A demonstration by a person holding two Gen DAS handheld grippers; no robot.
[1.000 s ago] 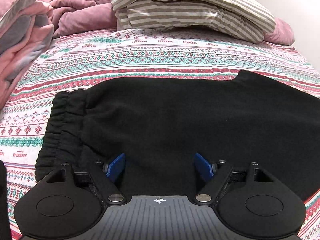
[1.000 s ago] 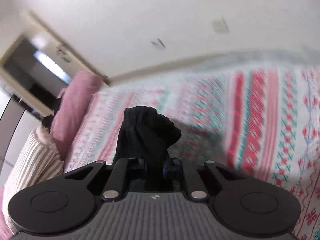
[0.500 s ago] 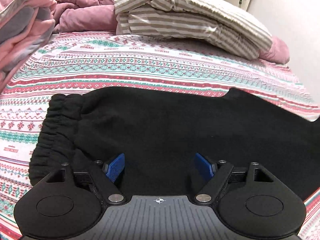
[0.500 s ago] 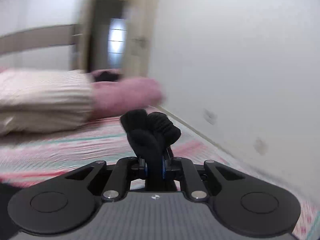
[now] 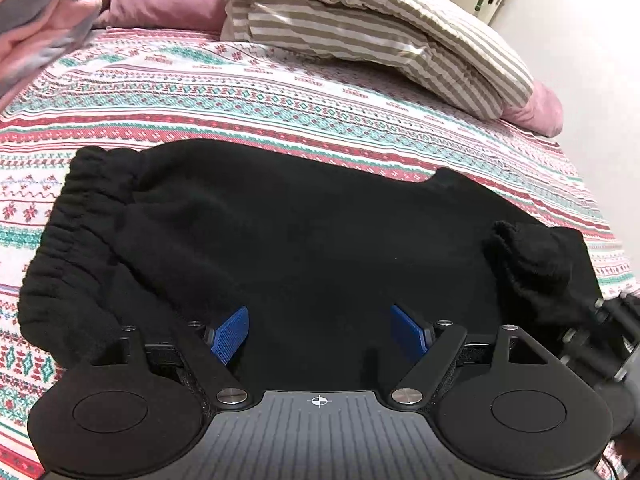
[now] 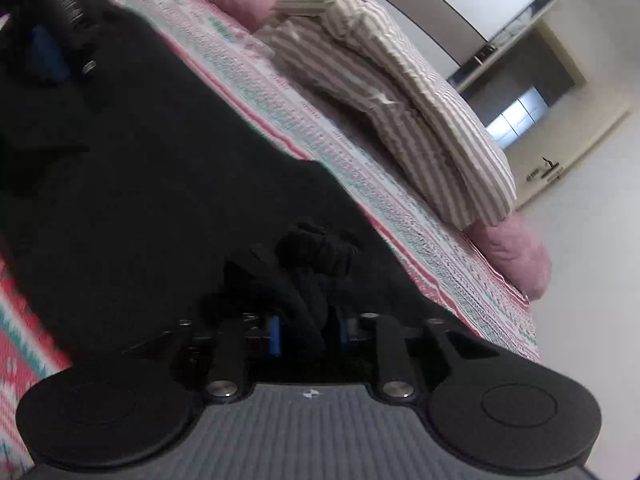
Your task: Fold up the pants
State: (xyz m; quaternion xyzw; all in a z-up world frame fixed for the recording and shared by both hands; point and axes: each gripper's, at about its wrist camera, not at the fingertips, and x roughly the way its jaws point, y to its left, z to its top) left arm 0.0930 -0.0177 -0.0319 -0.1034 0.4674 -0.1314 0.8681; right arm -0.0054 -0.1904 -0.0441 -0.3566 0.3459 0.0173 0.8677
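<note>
Bed (image 5: 280, 92) with a patterned sheet; the black pants (image 5: 304, 232) lay flat across it. Soft, floppy fleece, best pinched at cuffs or waistband. Left tongs (image 5: 320, 332) stood apart, empty. Right tongs (image 6: 310, 330) had just been opening, cuff bunched between them.

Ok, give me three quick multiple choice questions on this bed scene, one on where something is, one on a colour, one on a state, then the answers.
1. Where does the striped pillow lie?
A. beyond the pants
B. on the pants
C. on the floor

2. What colour are the pants?
A. grey
B. black
C. pink

3. How stands the left gripper?
A. shut on the waistband
B. open, holding nothing
C. shut on the pillow

Answers: 1 A, bedsheet shows between them. 2 B, all black cloth. 3 B, blue pads stand apart over flat cloth.
</note>
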